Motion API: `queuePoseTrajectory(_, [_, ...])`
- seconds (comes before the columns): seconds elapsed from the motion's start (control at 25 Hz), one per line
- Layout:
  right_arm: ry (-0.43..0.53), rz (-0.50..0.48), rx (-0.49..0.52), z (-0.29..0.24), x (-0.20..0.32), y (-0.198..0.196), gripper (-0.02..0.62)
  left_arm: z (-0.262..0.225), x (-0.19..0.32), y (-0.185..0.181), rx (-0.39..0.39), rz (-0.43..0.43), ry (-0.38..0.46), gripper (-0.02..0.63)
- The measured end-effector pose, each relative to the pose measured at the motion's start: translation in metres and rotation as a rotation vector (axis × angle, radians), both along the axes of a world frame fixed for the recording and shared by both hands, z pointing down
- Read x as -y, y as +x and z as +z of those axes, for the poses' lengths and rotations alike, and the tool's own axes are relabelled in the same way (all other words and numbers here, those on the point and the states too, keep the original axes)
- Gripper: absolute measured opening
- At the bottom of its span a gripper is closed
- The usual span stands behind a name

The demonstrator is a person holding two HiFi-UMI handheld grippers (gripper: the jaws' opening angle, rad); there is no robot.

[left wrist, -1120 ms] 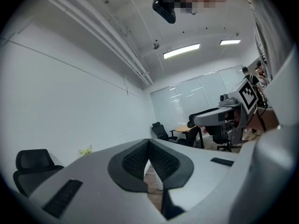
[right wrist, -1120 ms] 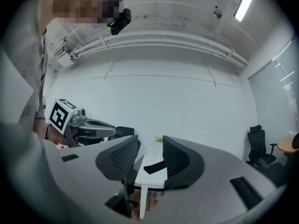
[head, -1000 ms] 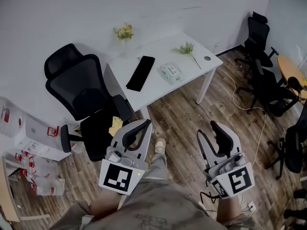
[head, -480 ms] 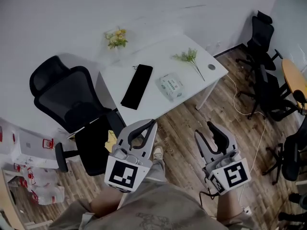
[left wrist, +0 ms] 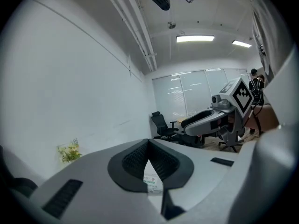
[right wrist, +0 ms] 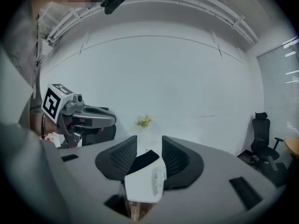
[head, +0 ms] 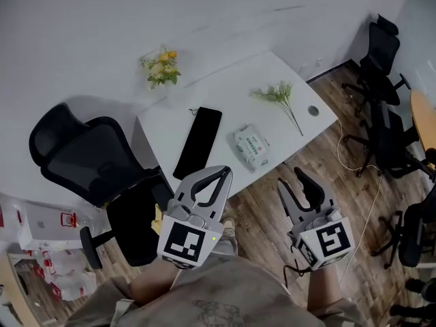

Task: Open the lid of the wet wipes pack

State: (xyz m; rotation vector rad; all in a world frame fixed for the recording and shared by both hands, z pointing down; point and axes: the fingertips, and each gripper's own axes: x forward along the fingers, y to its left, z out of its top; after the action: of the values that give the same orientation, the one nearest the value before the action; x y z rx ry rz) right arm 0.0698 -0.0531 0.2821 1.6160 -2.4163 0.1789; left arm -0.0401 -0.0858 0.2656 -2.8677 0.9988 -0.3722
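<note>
step: reach-in | wet wipes pack (head: 251, 146) flat near tabletop (head: 225, 90) front edge, untouched | left gripper (head: 223, 172) jaws tip-to-tip, empty | right gripper (head: 290, 178) jaws apart, empty | advice: steady pack with left — catch lid edge with right, lift gently

We had the head camera high up, looking steeply down on the left gripper (head: 223, 174) and right gripper (head: 293, 181) from behind their fingers, with the white table (head: 225, 94) beyond the fingertips. Each gripper camera sat close behind its own fingers and faced along them, nearly level. All three views shared the wet wipes pack (head: 251, 146) ahead of the fingertips and the yellow flowers (head: 161, 67) farther off. Each gripper view also caught the other gripper to one side.
</note>
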Motion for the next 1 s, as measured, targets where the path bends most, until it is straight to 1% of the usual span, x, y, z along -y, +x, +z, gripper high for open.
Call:
queuePoseTrajectory(0.2, [-0.010, 0.001, 0.008, 0.002, 0.043, 0.003, 0.178, 0.006, 0.040, 0.003, 0.020, 0.010, -0.011, 0.015])
queuePoseTrajectory(0.4, [-0.039, 0.000, 0.012, 0.016, 0.068, 0.015, 0.178, 0.017, 0.064, 0.007, 0.027, -0.015, -0.040, 0.015])
queuePoseTrajectory(0.56, [-0.063, -0.030, 0.010, 0.027, 0.082, 0.024, 0.178, 0.024, 0.075, 0.014, 0.041, -0.043, -0.055, 0.015])
queuePoseTrajectory(0.76, [-0.093, -0.071, -0.009, 0.041, 0.105, 0.035, 0.178, 0.032, 0.084, 0.022, 0.045, -0.099, -0.090, 0.015])
queuePoseTrajectory(1.0, [-0.133, -0.071, -0.022, 0.065, 0.146, 0.039, 0.178, 0.052, 0.109, 0.034, 0.065, -0.144, -0.118, 0.015])
